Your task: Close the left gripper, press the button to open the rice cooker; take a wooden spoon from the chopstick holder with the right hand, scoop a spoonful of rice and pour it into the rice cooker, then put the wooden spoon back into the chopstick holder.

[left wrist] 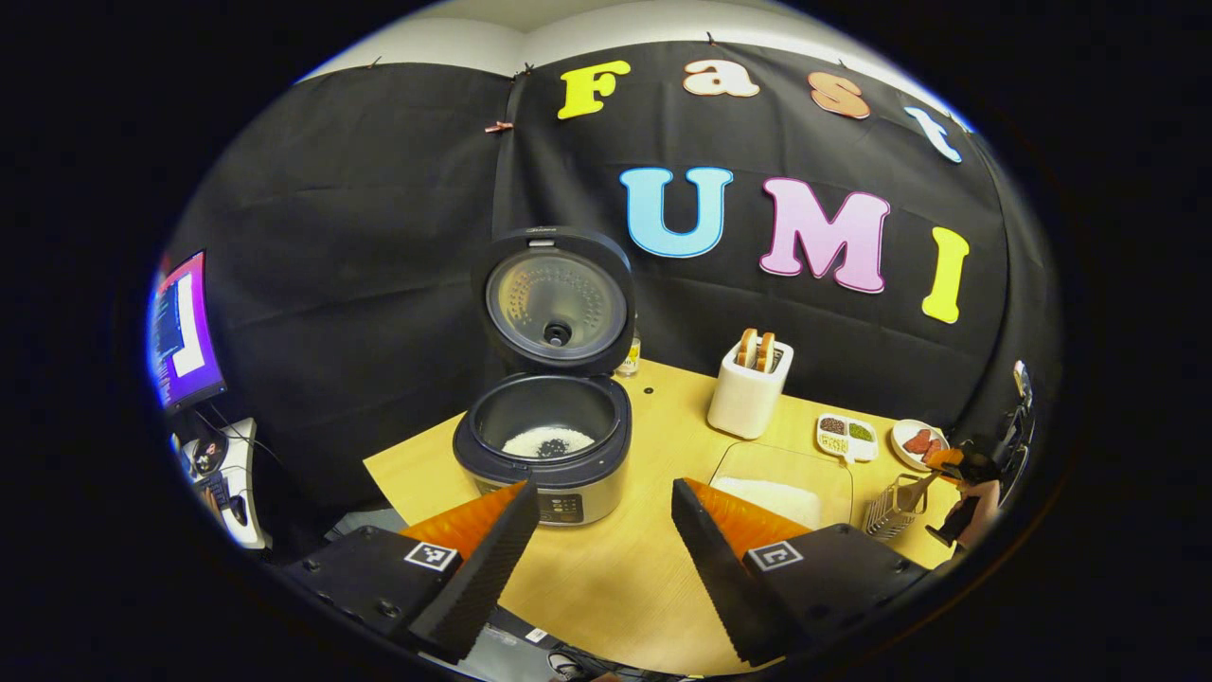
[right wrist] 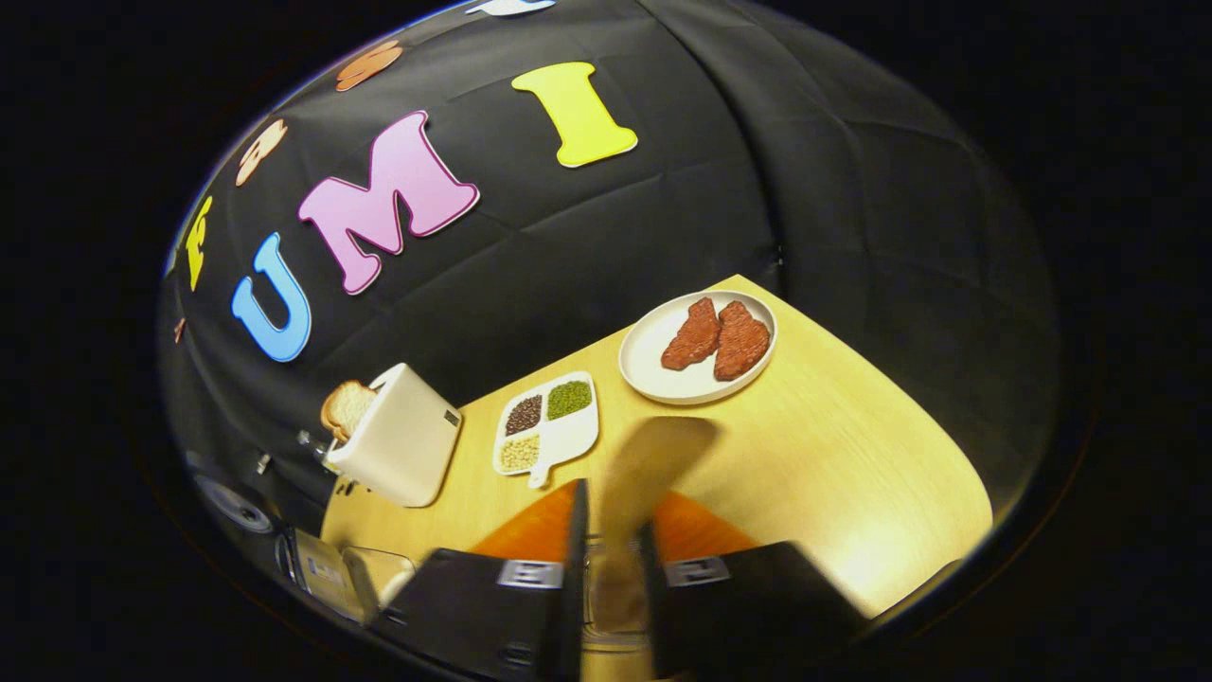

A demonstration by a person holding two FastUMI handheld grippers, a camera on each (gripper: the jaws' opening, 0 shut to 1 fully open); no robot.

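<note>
Right gripper view showed my right gripper (right wrist: 614, 540) clamping the wooden spoon (right wrist: 653, 464); my left gripper (left wrist: 598, 530) gaped before the open rice cooker (left wrist: 549, 445).

The dark-bodied round rice cooker (left wrist: 542, 453) stood on the pale wooden table with its lid (left wrist: 555, 301) swung fully upright, white rice with a dark patch lying in its inner pot. The wire-mesh chopstick holder (left wrist: 894, 508) stood near the table's right edge, beside a clear shallow tray of white rice (left wrist: 775, 496). The light wooden spoon (right wrist: 644, 474) stood upright, blurred, its handle pinched between two fingers.
</note>
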